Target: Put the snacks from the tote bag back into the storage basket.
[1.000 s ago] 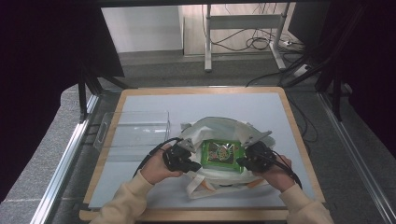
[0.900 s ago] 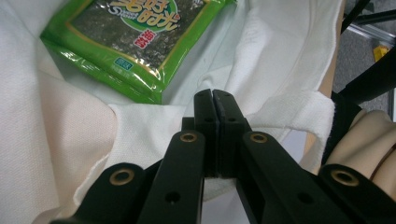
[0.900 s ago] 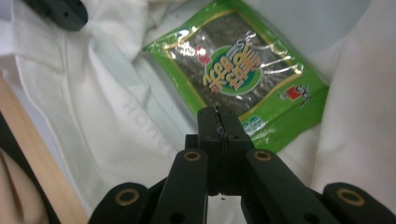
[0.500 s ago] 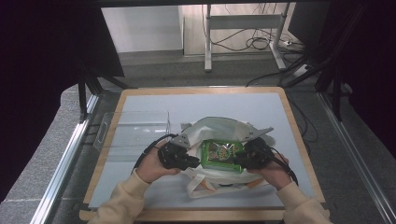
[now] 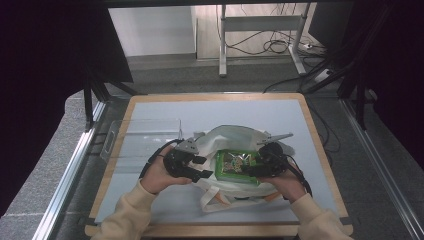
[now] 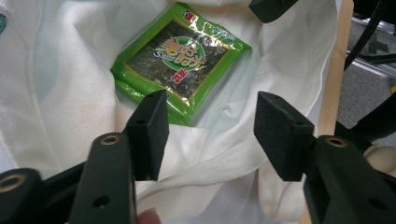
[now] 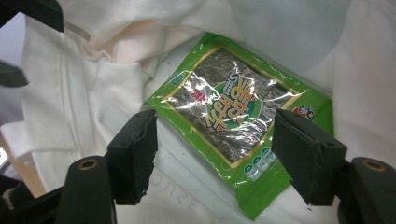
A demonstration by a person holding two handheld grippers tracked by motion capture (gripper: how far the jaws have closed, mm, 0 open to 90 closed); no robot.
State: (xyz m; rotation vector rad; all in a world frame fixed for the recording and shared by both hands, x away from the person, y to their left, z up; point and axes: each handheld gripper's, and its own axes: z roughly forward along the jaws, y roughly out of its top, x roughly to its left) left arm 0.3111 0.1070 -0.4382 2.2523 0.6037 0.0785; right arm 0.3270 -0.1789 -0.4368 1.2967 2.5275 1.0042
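A green seaweed packet (image 5: 236, 166) lies flat in the mouth of a white cloth bag (image 5: 235, 137) at the middle of the table. My left gripper (image 5: 204, 168) sits just left of the packet and my right gripper (image 5: 254, 169) just right of it. Both point inward at it. In the left gripper view the left gripper (image 6: 212, 133) has just been opening, with only white cloth (image 6: 60, 93) in the gap and the packet (image 6: 182, 60) just beyond. The right gripper (image 7: 219, 158) has also just been opening, its pads clear of the packet (image 7: 233, 112).
A clear plastic tray (image 5: 140, 137) lies on the table left of the bag. The table's wooden rim (image 5: 320, 150) runs close by on the right. Orange bag straps (image 5: 220, 197) trail toward the front edge. Cables and desk legs stand on the floor beyond.
The jaws of both grippers were shut beside the packet and now stand open. The left hand has lifted slightly; the right hand has kept its place.
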